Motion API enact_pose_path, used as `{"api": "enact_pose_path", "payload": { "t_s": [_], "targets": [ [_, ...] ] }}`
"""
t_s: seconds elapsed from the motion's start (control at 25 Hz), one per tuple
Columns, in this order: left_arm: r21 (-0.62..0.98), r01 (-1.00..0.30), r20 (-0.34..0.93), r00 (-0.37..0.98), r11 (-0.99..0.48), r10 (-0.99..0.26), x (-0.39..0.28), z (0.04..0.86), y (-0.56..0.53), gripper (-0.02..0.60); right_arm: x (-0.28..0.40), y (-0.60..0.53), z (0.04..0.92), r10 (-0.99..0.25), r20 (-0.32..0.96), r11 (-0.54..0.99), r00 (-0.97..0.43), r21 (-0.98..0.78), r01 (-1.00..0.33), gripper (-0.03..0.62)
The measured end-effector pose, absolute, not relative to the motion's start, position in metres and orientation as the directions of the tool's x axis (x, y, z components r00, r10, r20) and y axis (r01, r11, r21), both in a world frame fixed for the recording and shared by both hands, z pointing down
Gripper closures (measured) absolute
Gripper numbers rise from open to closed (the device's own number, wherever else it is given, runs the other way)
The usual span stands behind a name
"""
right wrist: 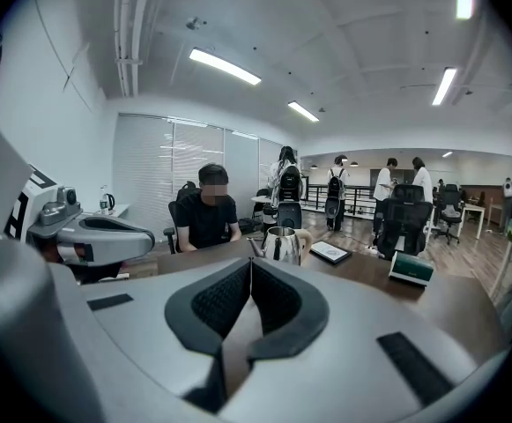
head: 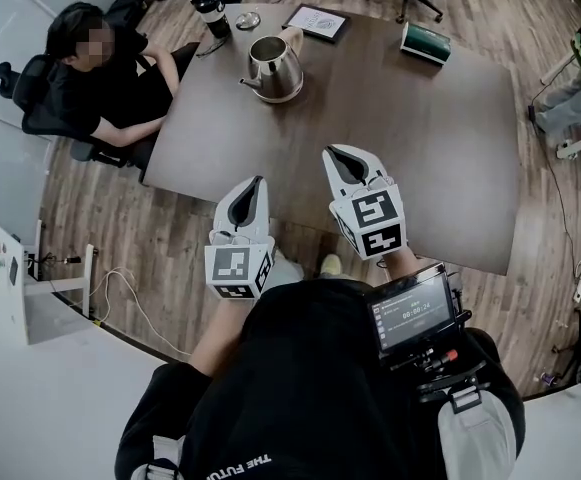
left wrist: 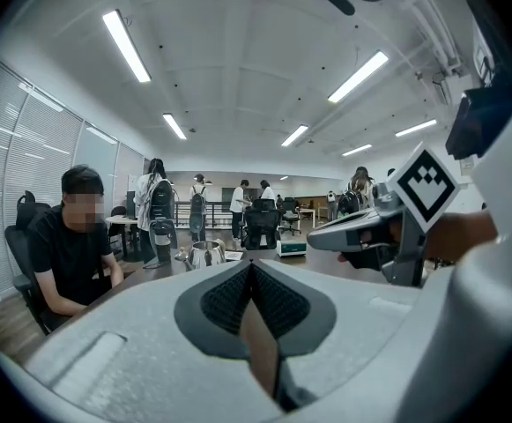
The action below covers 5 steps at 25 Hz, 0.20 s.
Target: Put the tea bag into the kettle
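Note:
A shiny steel kettle [head: 273, 66] with a pale handle stands on the far part of the dark brown table [head: 440, 158]. It also shows far ahead in the left gripper view [left wrist: 206, 254] and in the right gripper view [right wrist: 279, 244]. No tea bag shows in any view. My left gripper [head: 259, 180] is held over the table's near edge, its jaws shut with nothing between them [left wrist: 251, 267]. My right gripper [head: 332, 151] hovers beside it over the table, also shut and empty [right wrist: 249, 263]. Both point toward the kettle from well short of it.
A green box [head: 425, 41] lies at the table's far right. A framed card or tablet [head: 317, 22], a black flask [head: 211, 13] and a small round dish [head: 248, 19] sit along the far edge. A person [head: 100, 78] sits at the table's left side. Office chairs stand beyond.

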<state>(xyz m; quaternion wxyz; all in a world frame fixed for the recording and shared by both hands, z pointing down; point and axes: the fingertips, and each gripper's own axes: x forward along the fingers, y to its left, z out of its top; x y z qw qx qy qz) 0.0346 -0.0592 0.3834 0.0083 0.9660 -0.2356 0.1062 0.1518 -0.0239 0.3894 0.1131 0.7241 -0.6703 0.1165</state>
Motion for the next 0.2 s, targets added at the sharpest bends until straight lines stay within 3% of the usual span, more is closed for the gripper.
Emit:
{"api": "enact_pose_path", "payload": {
  "t_s": [0.2],
  "targets": [
    [-0.030, -0.459, 0.216, 0.864, -0.888, -0.454, 0.0349, 0.3906, -0.0517, 0.577, 0.1504, -0.0168, 0.3903, -0.944, 0.322, -0.073, 0.074, 0.013, -0.997, 0.585]
  ]
}}
